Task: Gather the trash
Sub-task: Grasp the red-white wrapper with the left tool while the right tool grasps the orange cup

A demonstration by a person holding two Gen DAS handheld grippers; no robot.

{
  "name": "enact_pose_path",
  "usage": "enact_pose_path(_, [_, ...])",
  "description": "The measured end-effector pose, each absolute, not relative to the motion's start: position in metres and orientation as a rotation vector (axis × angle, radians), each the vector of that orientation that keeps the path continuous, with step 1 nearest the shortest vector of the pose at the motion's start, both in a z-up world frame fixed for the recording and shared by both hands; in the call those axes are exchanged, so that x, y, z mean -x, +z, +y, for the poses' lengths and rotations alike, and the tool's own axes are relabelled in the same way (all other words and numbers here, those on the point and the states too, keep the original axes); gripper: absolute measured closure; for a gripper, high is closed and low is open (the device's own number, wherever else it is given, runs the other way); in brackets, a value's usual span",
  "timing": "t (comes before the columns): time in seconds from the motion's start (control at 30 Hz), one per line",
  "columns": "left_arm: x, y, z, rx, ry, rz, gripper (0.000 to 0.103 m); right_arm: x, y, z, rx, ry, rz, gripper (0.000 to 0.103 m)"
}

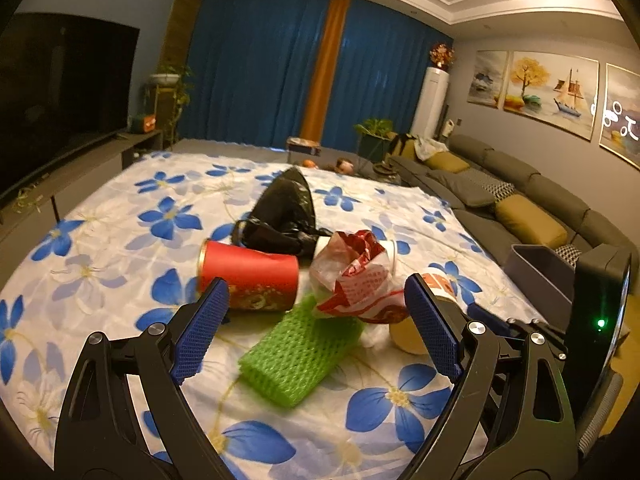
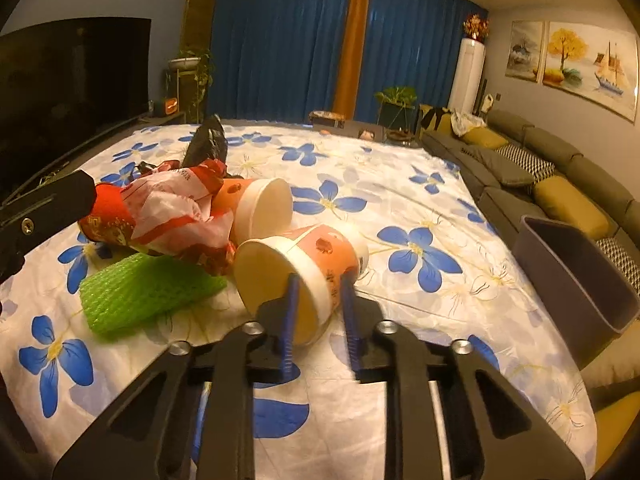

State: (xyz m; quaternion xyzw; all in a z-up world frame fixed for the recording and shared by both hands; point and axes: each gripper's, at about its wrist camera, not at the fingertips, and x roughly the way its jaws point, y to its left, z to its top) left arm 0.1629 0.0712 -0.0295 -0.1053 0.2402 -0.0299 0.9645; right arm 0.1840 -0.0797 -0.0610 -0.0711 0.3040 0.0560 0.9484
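My left gripper (image 1: 316,312) hangs with its jaws spread wide over the flowered tablecloth (image 1: 120,208), holding nothing; the red can (image 1: 248,276) lies on its side by the left finger, the green foam net (image 1: 296,356) flat between the fingers, the crumpled red-and-white bag (image 1: 356,280) just beyond. My right gripper (image 2: 318,286) is pinched narrow on the rim of a tipped orange paper cup (image 2: 308,264), one finger seemingly inside the mouth. A gray bin (image 2: 576,276) stands off the table's right edge.

Two orange paper cups (image 2: 304,268) (image 2: 260,208), one red can (image 1: 248,276), one green foam net (image 1: 298,354), one red-and-white wrapper (image 1: 356,276), one black bag (image 1: 286,208), one grey bin (image 2: 576,276).
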Motion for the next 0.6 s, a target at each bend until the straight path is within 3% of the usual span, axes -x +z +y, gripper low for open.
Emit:
enact_pose_path(0.23, [-0.188, -0.042, 0.06, 0.216, -0.123, 0.552, 0.028, -0.183, -0.06, -0.092, 0.1, 0.113, 0.613, 0.096])
enact_pose_path(0.43, [-0.205, -0.052, 0.053, 0.244, -0.17, 0.611, 0.047, -0.177, -0.059, -0.102, 0.077, 0.112, 0.596, 0.098])
enact_pose_path(0.5, [-0.207, -0.053, 0.051, 0.244, -0.182, 0.619, 0.058, -0.174, -0.058, -0.107, 0.072, 0.11, 0.587, 0.099])
enact_pose_path(0.57, [-0.207, -0.054, 0.048, 0.234, -0.187, 0.622, 0.061, -0.171, -0.057, -0.11, 0.066, 0.11, 0.58, 0.099])
enact_pose_path(0.6, [-0.208, -0.055, 0.047, 0.233, -0.196, 0.624, 0.07, -0.169, -0.056, -0.112, 0.063, 0.109, 0.576, 0.099])
